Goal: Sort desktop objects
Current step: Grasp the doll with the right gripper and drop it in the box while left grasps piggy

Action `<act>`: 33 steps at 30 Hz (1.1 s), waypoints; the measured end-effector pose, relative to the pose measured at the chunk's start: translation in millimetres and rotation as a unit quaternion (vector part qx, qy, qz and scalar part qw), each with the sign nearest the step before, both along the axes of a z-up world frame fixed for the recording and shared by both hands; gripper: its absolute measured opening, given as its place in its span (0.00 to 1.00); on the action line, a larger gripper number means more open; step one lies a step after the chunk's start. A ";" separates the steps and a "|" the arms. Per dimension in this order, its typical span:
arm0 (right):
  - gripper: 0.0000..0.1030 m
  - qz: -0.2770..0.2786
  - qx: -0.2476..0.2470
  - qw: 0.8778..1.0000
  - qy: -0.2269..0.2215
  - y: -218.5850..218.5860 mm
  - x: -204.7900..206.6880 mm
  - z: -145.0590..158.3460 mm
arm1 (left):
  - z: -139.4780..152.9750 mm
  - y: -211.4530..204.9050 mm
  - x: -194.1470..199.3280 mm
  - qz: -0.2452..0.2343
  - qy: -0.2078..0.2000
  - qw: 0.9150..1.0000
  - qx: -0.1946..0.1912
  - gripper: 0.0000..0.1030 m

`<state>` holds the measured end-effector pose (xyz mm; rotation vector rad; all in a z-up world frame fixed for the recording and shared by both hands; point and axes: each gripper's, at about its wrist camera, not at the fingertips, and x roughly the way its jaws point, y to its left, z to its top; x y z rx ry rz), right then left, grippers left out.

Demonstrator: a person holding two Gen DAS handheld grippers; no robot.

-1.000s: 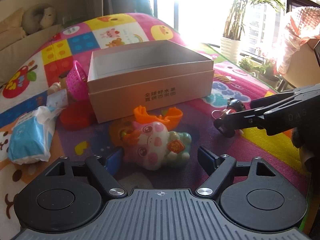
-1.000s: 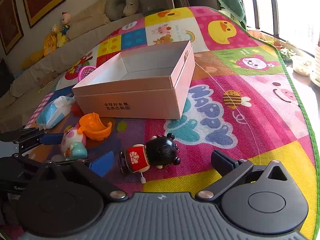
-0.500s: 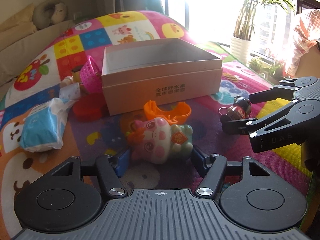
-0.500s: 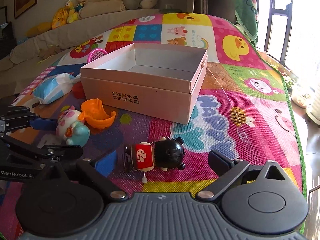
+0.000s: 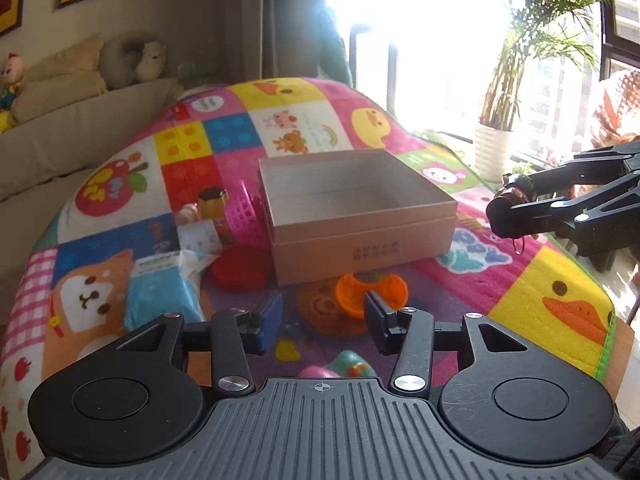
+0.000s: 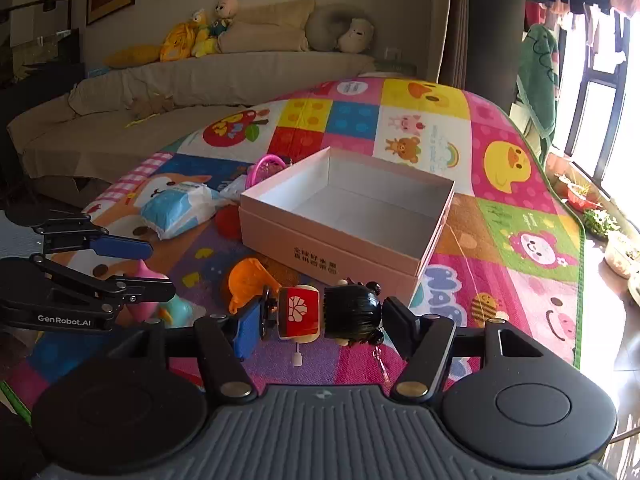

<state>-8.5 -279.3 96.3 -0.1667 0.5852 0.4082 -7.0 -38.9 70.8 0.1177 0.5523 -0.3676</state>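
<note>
Room: a living room with a long beige sofa carrying plush toys, framed pictures on the wall, and a potted palm by a glaring window.
Surface: a bright cartoon play mat with ducks, bears and an apple.
Box: an open pale pink cardboard box sits mid-mat with nothing seen inside and printed characters on its near wall.
Clutter left of box: a blue-and-white tissue pack, a red disc, a pink mesh basket and a small dark-capped bottle.
In front of box: an orange plastic toy piece lies just before the near wall, between box and grippers.
Hard to make out: the window washes out everything behind the box's far side, and the bottle's label is unreadable.
Left gripper: jaws drawn in narrow. Its own body hides most of the pig toy, a pink and teal sliver low between the fingers. From the right wrist, its pink body sits clamped between them.
Right gripper: jaws closing on a wind-up doll, which lies sideways between the pads, clear of the mat.
Doll: glossy black hair buns, a red body with a white flower and a small winding key hanging below.
</note>
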 end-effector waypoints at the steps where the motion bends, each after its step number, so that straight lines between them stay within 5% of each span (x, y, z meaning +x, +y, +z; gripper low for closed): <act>1: 0.62 0.000 0.005 1.000 -0.012 -1.1 1.4 9.7 | 6.8 -1.8 9.3 0.000 -0.011 1.000 -0.006 0.49; 7: 0.62 -0.037 0.005 0.998 -0.052 1.2 54.2 36.2 | 21.1 -9.3 43.4 0.009 -0.040 0.999 -0.009 0.50; 10: 0.62 -0.053 0.002 0.997 -0.056 5.6 90.8 34.6 | 15.5 0.1 34.2 0.015 -0.042 0.999 0.002 0.62; 14: 0.63 -0.078 -0.007 0.996 -0.042 11.9 136.2 22.6 | -1.0 29.6 19.7 0.043 0.000 0.999 -0.002 0.72; 18: 0.70 -0.091 -0.008 0.995 -0.029 15.3 142.0 12.7 | -14.6 45.1 -5.3 0.022 0.031 0.999 -0.017 0.87; 25: 0.81 -0.041 -0.012 0.999 -0.029 21.2 78.6 3.7 | -46.5 14.7 -7.0 0.011 0.069 0.998 0.011 0.83; 30: 0.86 -0.035 -0.013 0.999 0.002 8.9 33.2 -9.6 | -58.4 0.4 1.9 0.012 0.079 0.996 0.043 0.56; 33: 0.91 -0.052 -0.011 0.999 0.010 -3.5 12.9 -17.2 | -54.6 -1.9 -0.8 0.003 0.077 0.996 0.045 0.52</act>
